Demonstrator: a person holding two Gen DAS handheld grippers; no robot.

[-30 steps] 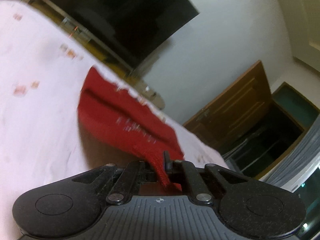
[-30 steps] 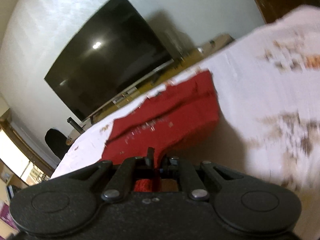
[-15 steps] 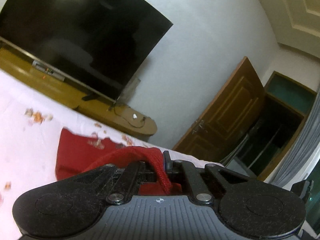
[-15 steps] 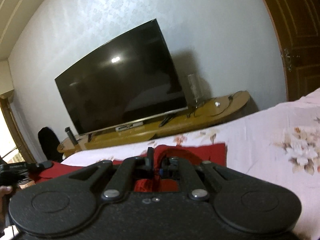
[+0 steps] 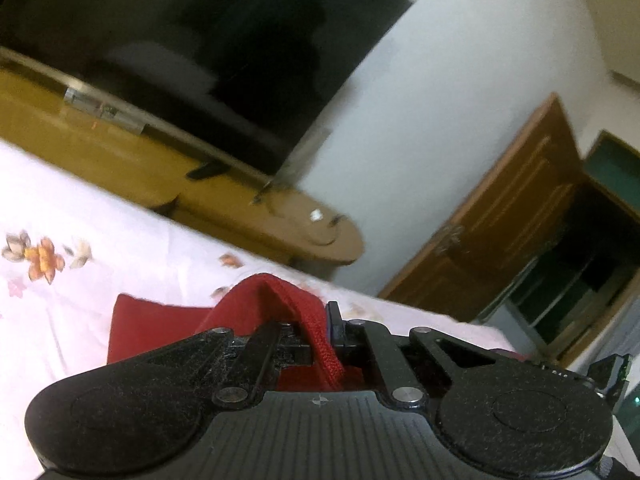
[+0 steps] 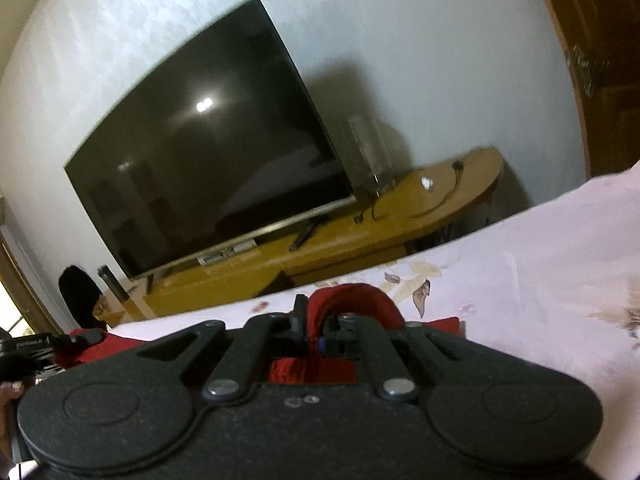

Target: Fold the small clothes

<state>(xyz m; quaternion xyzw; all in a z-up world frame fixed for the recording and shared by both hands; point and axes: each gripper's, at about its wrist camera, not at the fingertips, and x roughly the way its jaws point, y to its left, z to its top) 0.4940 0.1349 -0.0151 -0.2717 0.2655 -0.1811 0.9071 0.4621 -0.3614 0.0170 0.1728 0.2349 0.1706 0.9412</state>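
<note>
A small red knitted garment (image 5: 160, 328) lies on the pale floral bedsheet (image 5: 80, 240). My left gripper (image 5: 328, 336) is shut on a ribbed red edge of it, which arches up over the jaws. In the right wrist view my right gripper (image 6: 316, 332) is shut on another edge of the red garment (image 6: 360, 304), which loops over the jaws. More red cloth shows at the lower left of that view, next to the other gripper and a hand. Most of the garment is hidden under the gripper bodies.
Beyond the bed's far edge stands a large dark television (image 6: 208, 160) on a low wooden stand (image 6: 360, 232) against a white wall. A brown wooden door (image 5: 500, 220) and a dark doorway are at the right. A dark chair (image 6: 80, 296) stands at the left.
Both grippers moved along the bed, carrying the red edges forward over the garment. The garment, spread out ahead a second ago, now mostly lies under the grippers, and the views have rolled.
</note>
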